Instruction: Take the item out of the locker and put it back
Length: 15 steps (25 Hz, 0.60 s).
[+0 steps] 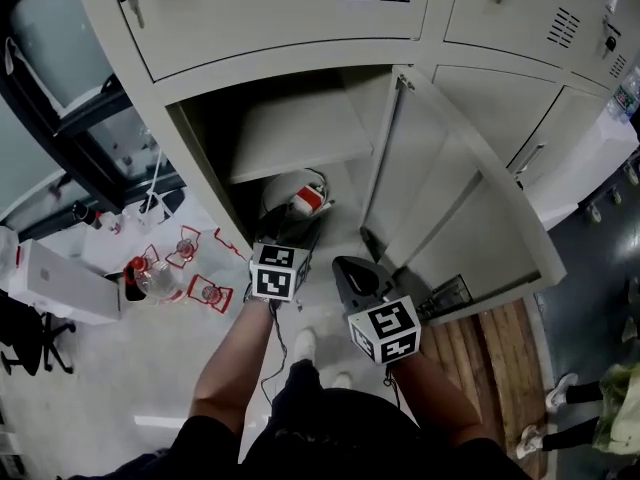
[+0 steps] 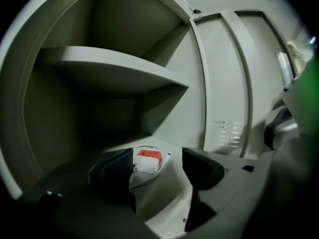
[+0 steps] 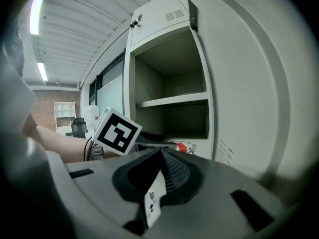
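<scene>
Can only half see the white cable bundle with a red tag [image 2: 148, 159], partly behind a jaw, on the floor of the locker [image 1: 285, 76] under the shelf [image 2: 109, 69]. Got the left hand-held gripper [image 2: 158, 164] spread wide, touching nothing. Right hand-held gripper [image 3: 160, 156] pressed together, empty, beside the wide-open door [image 1: 450, 198].

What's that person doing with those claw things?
A person holds a gripper in each hand at an open locker. The left gripper, jaws apart, points at a small white box with a red label on the locker floor, not gripping it. The right gripper is shut and empty, beside the door.
</scene>
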Each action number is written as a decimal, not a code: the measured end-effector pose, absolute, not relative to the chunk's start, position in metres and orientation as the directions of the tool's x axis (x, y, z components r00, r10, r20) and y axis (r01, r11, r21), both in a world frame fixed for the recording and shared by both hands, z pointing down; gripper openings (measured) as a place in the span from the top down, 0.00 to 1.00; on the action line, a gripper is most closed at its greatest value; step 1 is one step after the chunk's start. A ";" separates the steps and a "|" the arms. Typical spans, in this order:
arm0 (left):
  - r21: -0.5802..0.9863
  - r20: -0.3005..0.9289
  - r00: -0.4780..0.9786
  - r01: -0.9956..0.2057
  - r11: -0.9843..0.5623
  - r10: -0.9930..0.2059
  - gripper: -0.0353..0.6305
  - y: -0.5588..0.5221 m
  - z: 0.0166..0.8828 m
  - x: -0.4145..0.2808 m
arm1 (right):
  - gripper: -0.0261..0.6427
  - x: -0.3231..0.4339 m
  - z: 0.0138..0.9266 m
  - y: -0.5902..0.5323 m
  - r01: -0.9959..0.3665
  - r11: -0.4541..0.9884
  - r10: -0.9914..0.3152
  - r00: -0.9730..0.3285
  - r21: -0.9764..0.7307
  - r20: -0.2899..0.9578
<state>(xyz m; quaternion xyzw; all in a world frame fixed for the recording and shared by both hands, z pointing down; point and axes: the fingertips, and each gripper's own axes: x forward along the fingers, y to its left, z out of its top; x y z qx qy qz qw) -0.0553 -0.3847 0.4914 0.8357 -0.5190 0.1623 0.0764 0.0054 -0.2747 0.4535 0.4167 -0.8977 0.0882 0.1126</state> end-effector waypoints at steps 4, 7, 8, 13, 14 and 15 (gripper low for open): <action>-0.033 0.386 0.411 -0.888 -0.458 -0.826 0.49 -0.397 0.502 -0.057 | 0.96 -0.001 0.456 -0.278 -0.765 0.641 -0.721 -0.631 -0.070 0.286; -0.036 0.402 0.405 -0.889 -0.457 -0.821 0.48 -0.406 0.510 -0.059 | 0.96 -0.002 0.456 -0.281 -0.764 0.641 -0.719 -0.631 -0.073 0.290; -0.035 0.407 0.405 -0.889 -0.457 -0.819 0.48 -0.409 0.512 -0.060 | 0.96 -0.002 0.456 -0.283 -0.765 0.640 -0.720 -0.631 -0.075 0.290; -0.042 0.430 0.405 -0.884 -0.466 -0.807 0.47 -0.422 0.512 -0.059 | 0.96 0.001 0.458 -0.289 -0.774 0.628 -0.729 -0.620 -0.079 0.290; -0.044 0.437 0.407 -0.881 -0.470 -0.802 0.46 -0.423 0.510 -0.058 | 0.96 0.001 0.458 -0.289 -0.775 0.627 -0.729 -0.619 -0.079 0.292; -0.046 0.446 0.410 -0.878 -0.477 -0.796 0.46 -0.425 0.510 -0.057 | 0.96 0.001 0.458 -0.290 -0.775 0.627 -0.728 -0.620 -0.083 0.293</action>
